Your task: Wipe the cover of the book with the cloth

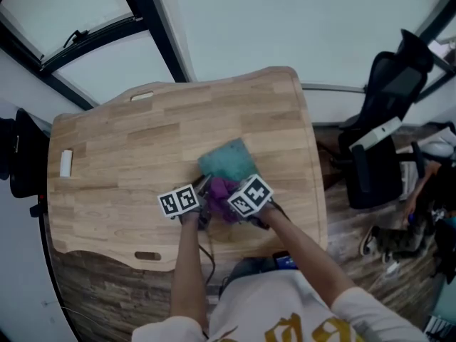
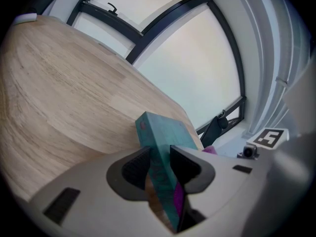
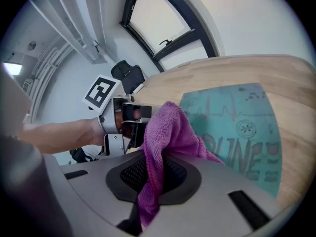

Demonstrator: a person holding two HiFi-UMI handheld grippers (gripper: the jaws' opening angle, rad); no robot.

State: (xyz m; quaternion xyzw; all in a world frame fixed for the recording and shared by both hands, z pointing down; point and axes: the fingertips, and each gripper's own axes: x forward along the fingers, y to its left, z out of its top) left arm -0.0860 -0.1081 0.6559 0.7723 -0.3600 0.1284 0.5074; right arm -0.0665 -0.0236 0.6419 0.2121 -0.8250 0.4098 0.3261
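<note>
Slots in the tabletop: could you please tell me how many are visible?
2. One slot sits near the table's far edge, the other slot near its near edge, both toward the left; the book could hide more.

Soft, even daylight comes through the frosted windows (image 1: 235,20) beyond the counter (image 1: 142,155), leaving only faint shadows. Both gripper views bow hard, go black at the corners, and the left tool (image 2: 160,168) blurs close to the lens.
</note>
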